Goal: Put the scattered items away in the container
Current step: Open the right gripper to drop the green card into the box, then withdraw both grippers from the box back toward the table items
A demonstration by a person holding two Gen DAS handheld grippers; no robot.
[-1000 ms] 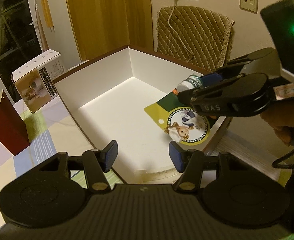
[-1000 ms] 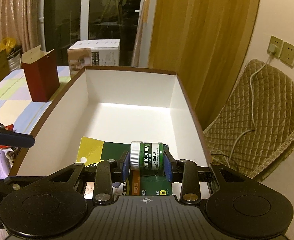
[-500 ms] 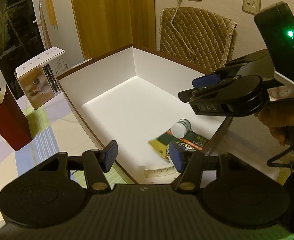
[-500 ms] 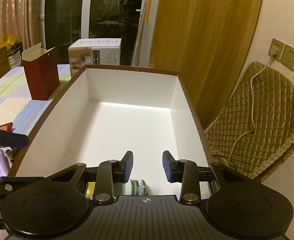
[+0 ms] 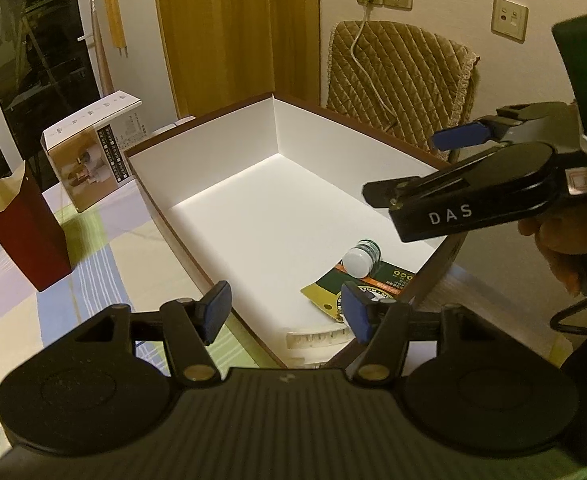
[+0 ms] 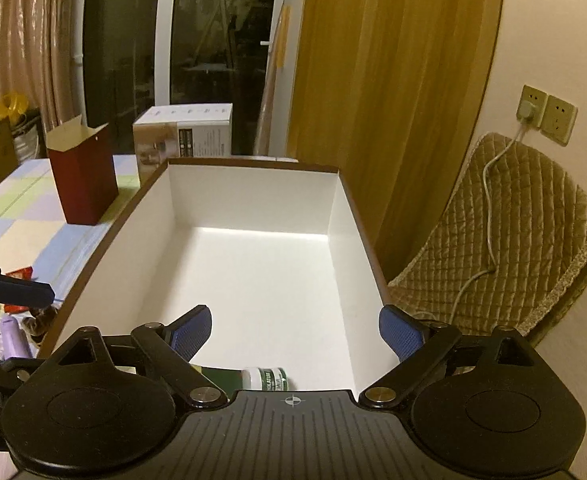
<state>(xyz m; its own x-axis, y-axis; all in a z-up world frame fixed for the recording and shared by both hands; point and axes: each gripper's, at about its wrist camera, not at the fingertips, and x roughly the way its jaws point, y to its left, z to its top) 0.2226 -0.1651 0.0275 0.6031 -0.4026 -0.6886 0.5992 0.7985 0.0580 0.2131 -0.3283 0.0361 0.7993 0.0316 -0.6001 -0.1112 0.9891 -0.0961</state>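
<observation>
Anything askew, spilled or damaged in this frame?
Nothing damaged or spilled. The small green white-capped jar lies on its side, on its green backing card, in the near corner of the white brown-rimmed box; the card sits skewed to the walls.

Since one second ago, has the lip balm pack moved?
Yes. The lip balm pack has dropped from the right tool, whose jaws just opened, to the white box floor near its corner.

Both wrist views above shared box [image 5: 229,148]
</observation>
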